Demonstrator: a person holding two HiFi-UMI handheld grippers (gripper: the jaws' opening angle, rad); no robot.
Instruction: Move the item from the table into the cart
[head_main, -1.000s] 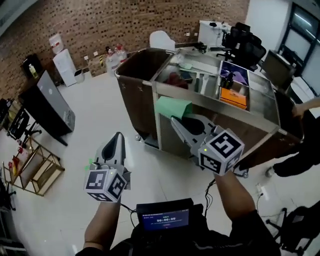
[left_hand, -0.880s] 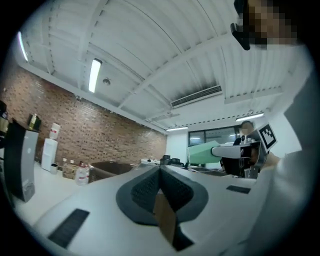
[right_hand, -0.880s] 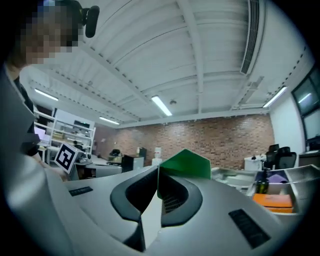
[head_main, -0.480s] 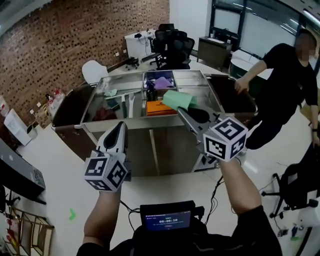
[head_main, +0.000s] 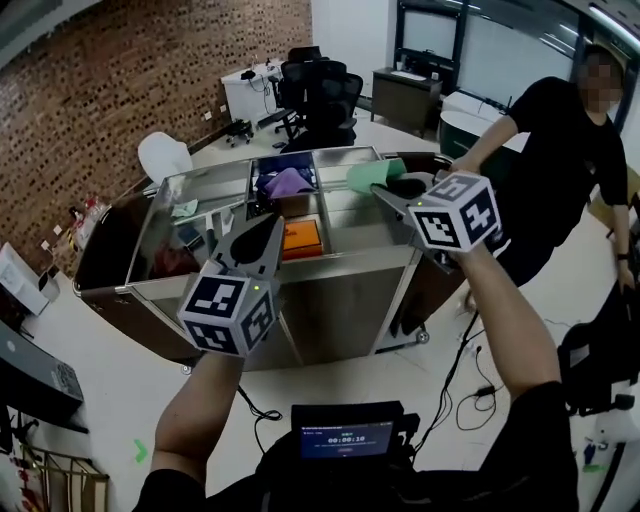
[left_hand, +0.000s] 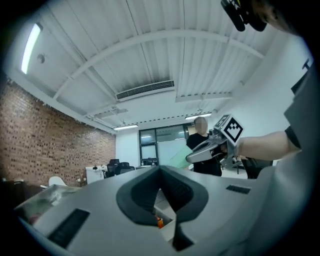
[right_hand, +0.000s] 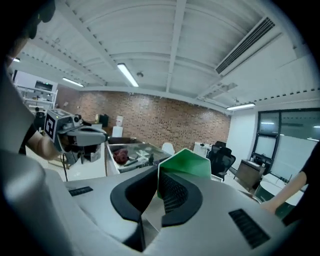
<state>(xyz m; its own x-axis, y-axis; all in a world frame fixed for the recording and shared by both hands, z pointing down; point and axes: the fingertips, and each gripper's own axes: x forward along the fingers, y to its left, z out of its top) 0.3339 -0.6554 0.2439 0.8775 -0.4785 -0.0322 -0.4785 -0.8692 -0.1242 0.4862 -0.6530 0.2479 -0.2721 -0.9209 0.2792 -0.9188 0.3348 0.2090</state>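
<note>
Two grippers are held out over a metal cart (head_main: 330, 262), one in each hand. The right gripper (head_main: 385, 193) has its fingers closed on a thin green folded sheet (head_main: 368, 176). In the right gripper view the sheet (right_hand: 187, 162) stands upright between the dark pads and sticks out past their tips. In the head view the sheet is in the air over the far right part of the cart top. It does not rest in any compartment.

The left gripper (head_main: 268, 228) is beside it, nearer the middle of the cart, and well apart from the right one. In the left gripper view its fingers (left_hand: 140, 197) are together at the tips, and nothing is held between them. Through the small gap below the tips a bit of the cart is seen.

Several things already lie in the open top compartments of the cart: an orange flat item (head_main: 300, 236), a purple item (head_main: 286, 183) behind it, and something red (head_main: 170, 260) at the left side.

At the right end of the cart a person in black clothes (head_main: 560, 140) leans with one hand on its edge. Black office chairs (head_main: 322, 88) and a brick wall (head_main: 140, 80) are behind the cart.
</note>
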